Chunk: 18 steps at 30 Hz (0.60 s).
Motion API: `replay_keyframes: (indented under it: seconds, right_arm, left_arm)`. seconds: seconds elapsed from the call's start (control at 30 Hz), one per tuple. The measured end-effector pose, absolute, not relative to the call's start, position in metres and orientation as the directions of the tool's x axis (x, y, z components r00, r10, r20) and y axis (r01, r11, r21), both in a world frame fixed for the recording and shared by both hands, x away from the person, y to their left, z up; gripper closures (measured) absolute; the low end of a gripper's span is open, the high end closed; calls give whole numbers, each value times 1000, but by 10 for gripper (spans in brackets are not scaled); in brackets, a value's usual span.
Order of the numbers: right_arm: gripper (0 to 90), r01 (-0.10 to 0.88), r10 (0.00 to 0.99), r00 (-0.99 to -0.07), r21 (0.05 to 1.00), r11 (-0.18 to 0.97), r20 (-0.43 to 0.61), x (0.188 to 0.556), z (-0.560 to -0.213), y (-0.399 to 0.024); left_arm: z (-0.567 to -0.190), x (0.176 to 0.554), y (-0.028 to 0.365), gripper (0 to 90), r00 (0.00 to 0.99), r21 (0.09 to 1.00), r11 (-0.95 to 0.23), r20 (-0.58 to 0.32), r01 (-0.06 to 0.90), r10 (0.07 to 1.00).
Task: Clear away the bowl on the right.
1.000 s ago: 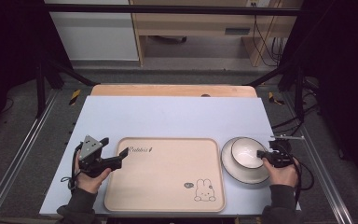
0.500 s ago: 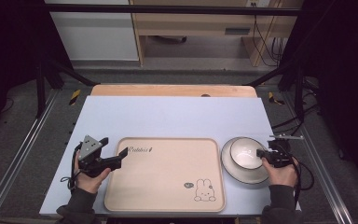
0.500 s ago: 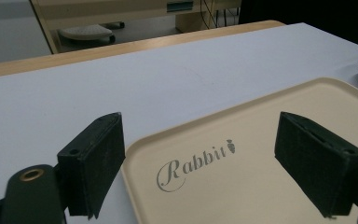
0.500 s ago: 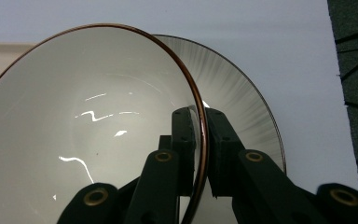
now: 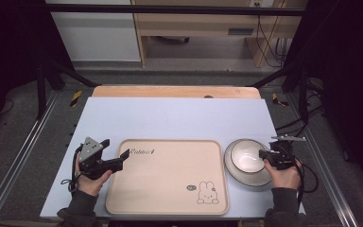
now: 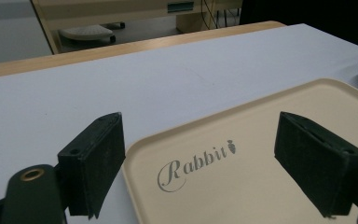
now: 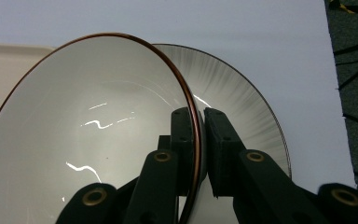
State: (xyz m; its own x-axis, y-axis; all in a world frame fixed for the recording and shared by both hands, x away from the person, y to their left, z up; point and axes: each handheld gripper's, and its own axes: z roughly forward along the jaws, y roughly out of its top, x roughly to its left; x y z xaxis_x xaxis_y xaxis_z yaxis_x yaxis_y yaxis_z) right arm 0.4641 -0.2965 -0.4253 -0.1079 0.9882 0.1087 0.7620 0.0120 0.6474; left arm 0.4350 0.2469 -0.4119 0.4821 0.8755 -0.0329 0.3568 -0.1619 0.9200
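A white bowl with a thin brown rim rests on a grey-streaked plate at the right of the blue mat. My right gripper is shut on the bowl's right rim, one jaw inside and one outside. A beige tray with "Rabbit" lettering and a rabbit drawing lies in the middle. My left gripper stands open at the tray's near left corner, its jaws straddling the tray's edge with nothing pressed between them.
The blue mat covers a wooden table. Metal rails run along both sides on the floor, with cables at the right. A wooden bench stands beyond the table.
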Motion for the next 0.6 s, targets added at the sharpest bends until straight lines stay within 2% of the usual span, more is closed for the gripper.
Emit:
replay_keyframes:
  seconds: [0.6]
  right_arm:
    - [822, 754, 988, -97, 657, -3, 116, 461, -420, -299]
  left_arm:
    - [-412, 435, 247, 158, 482, 920, -161, -33, 357, 875]
